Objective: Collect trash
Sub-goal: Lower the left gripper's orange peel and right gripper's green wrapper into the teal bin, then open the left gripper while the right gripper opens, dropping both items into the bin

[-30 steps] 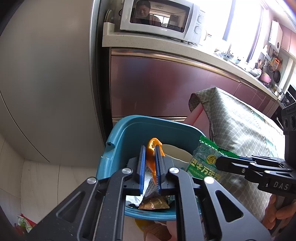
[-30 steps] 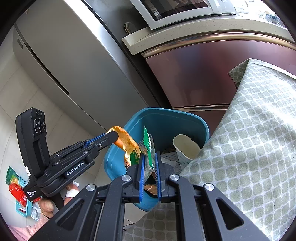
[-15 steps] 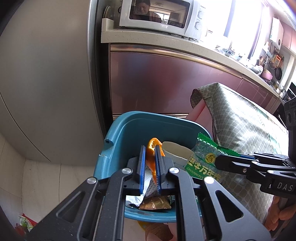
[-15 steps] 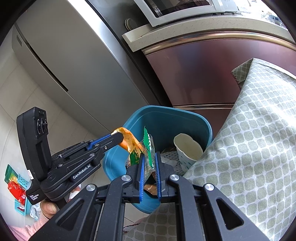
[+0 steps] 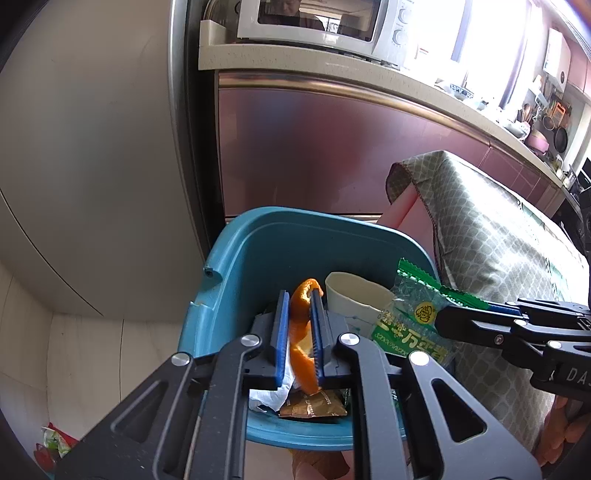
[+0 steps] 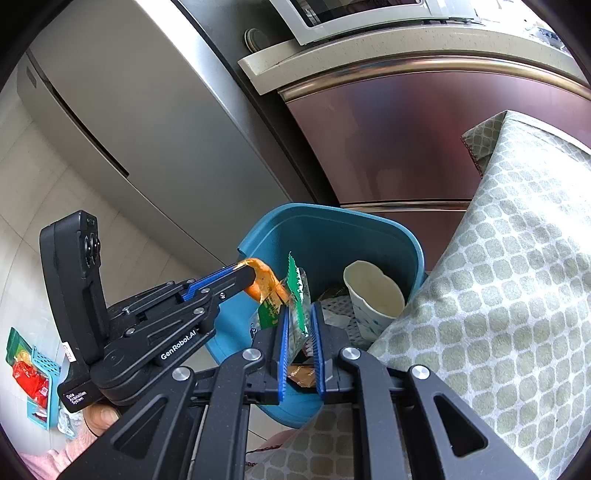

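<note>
Holding orange peel (image 5: pixel 303 332) and green wrapper (image 6: pixel 297 306) over the blue bin (image 5: pixel 266 254), both are apparently gripped by the left hand-held gripper (image 5: pixel 298 332) and right hand-held gripper (image 6: pixel 300 343) (release due next).

We find the bin (image 5: pixel 258 254) on the floor before the cabinet (image 5: pixel 314 155), the refrigerator (image 5: pixel 92 147) to its left and the cloth-covered table (image 5: pixel 491 236) to its right. In the bin stand a paper cup (image 5: pixel 354 299) and, nearer, a crumpled tissue (image 5: pixel 269 397) and a foil packet (image 5: pixel 314 406). Above the bin, the left hand-held gripper (image 5: pixel 300 325) holds a peel (image 5: pixel 301 332); right of it, the right hand-held gripper (image 6: pixel 300 332) holds a wrapper (image 6: pixel 297 295). A microwave (image 5: pixel 314 22) sits on the counter above the cabinet.
</note>
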Demonstrator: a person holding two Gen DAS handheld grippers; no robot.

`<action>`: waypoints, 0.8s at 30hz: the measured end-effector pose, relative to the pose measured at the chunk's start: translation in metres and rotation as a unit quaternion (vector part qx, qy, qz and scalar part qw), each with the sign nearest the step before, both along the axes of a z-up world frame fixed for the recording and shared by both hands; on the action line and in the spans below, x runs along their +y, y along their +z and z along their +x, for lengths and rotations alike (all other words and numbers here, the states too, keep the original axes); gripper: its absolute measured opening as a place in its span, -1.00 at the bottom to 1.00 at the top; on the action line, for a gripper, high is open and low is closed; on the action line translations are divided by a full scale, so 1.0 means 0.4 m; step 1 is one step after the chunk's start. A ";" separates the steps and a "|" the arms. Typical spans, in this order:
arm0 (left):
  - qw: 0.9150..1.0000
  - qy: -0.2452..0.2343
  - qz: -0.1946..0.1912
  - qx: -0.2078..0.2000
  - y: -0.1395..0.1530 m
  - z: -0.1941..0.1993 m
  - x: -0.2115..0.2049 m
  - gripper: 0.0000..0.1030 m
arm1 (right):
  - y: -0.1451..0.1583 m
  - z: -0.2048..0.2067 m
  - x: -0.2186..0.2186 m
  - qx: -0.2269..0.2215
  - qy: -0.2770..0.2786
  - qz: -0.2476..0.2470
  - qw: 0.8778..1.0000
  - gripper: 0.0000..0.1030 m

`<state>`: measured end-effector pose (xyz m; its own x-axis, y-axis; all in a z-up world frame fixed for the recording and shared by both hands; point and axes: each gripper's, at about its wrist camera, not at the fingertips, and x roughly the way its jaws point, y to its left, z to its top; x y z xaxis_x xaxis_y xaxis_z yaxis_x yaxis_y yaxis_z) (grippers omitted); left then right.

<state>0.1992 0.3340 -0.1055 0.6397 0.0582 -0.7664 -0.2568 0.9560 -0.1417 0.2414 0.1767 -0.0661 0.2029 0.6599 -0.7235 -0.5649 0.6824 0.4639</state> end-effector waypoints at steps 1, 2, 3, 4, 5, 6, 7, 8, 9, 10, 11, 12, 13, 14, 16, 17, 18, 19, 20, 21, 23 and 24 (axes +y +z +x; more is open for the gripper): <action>1.000 -0.002 -0.001 0.002 -0.003 0.002 -0.001 -0.77 | -0.001 0.000 0.002 0.000 0.001 -0.002 1.000 -0.77; 1.000 -0.002 -0.002 0.002 -0.006 0.003 -0.002 -0.77 | -0.001 0.000 0.006 0.000 0.000 -0.003 1.000 -0.77; 1.000 -0.002 -0.002 0.003 -0.008 0.004 -0.002 -0.77 | -0.001 0.001 0.007 0.000 -0.001 -0.003 1.000 -0.75; 1.000 -0.002 -0.003 0.002 -0.009 0.004 -0.002 -0.77 | -0.002 0.001 0.007 0.000 -0.001 -0.003 1.000 -0.74; 1.000 -0.002 -0.004 0.002 -0.010 0.004 -0.002 -0.73 | -0.002 0.001 0.006 -0.001 -0.004 -0.004 1.000 -0.70; 1.000 -0.001 -0.004 0.003 -0.012 0.004 -0.001 -0.73 | -0.003 0.002 0.005 -0.001 -0.005 -0.003 1.000 -0.68; 1.000 -0.001 -0.005 0.003 -0.013 0.005 -0.001 -0.72 | -0.003 0.002 0.003 -0.002 -0.006 -0.003 1.000 -0.65; 1.000 -0.001 -0.007 0.003 -0.014 0.003 0.000 -0.70 | -0.003 0.001 0.001 -0.003 -0.006 -0.002 1.000 -0.62; 1.000 -0.001 -0.008 0.003 -0.014 0.001 0.001 -0.69 | -0.003 0.001 -0.002 -0.004 -0.007 -0.002 1.000 -0.59; 1.000 -0.002 -0.009 0.002 -0.013 0.000 -0.001 -0.68 | -0.002 0.000 -0.002 -0.004 -0.007 -0.001 1.000 -0.58; 1.000 -0.003 -0.009 0.001 -0.012 -0.004 -0.002 -0.65 | -0.003 0.000 -0.006 -0.005 -0.008 0.000 1.000 -0.57; 1.000 -0.003 -0.009 -0.001 -0.010 -0.008 -0.004 -0.61 | -0.003 0.000 -0.010 -0.005 -0.008 0.001 1.000 -0.56; 1.000 -0.004 -0.010 -0.002 -0.008 -0.012 -0.004 -0.59 | -0.003 -0.001 -0.014 -0.005 -0.008 0.002 1.000 -0.55; 1.000 -0.005 -0.011 -0.005 -0.005 -0.018 -0.006 -0.57 | -0.003 -0.002 -0.017 -0.005 -0.009 0.003 1.000 -0.54; 1.000 -0.006 -0.011 -0.011 0.002 -0.028 -0.008 -0.51 | -0.002 -0.004 -0.024 -0.005 -0.009 0.007 1.000 -0.50; 1.000 -0.006 -0.010 -0.014 0.008 -0.035 -0.010 -0.48 | -0.001 -0.006 -0.028 -0.006 -0.010 0.008 1.000 -0.47; 1.000 -0.007 -0.010 -0.018 0.014 -0.042 -0.012 -0.43 | 0.001 -0.010 -0.033 -0.008 -0.010 0.009 1.000 -0.45; 1.000 -0.006 -0.009 -0.022 0.021 -0.050 -0.014 -0.39 | 0.003 -0.014 -0.038 -0.010 -0.010 0.009 1.000 -0.43; 1.000 -0.006 -0.008 -0.027 0.028 -0.058 -0.015 -0.34 | 0.005 -0.020 -0.042 -0.012 -0.010 0.011 1.000 -0.35; 0.999 -0.006 -0.006 -0.032 0.037 -0.068 -0.016 -0.29 | 0.008 -0.027 -0.048 -0.015 -0.011 0.013 1.000 -0.28; 0.999 -0.006 -0.001 -0.042 0.054 -0.087 -0.021 -0.16 | 0.016 -0.045 -0.061 -0.027 -0.015 0.012 0.999 -0.23; 0.999 -0.006 0.002 -0.047 0.062 -0.097 -0.025 -0.04 | 0.022 -0.053 -0.068 -0.033 -0.016 0.011 0.999 -0.21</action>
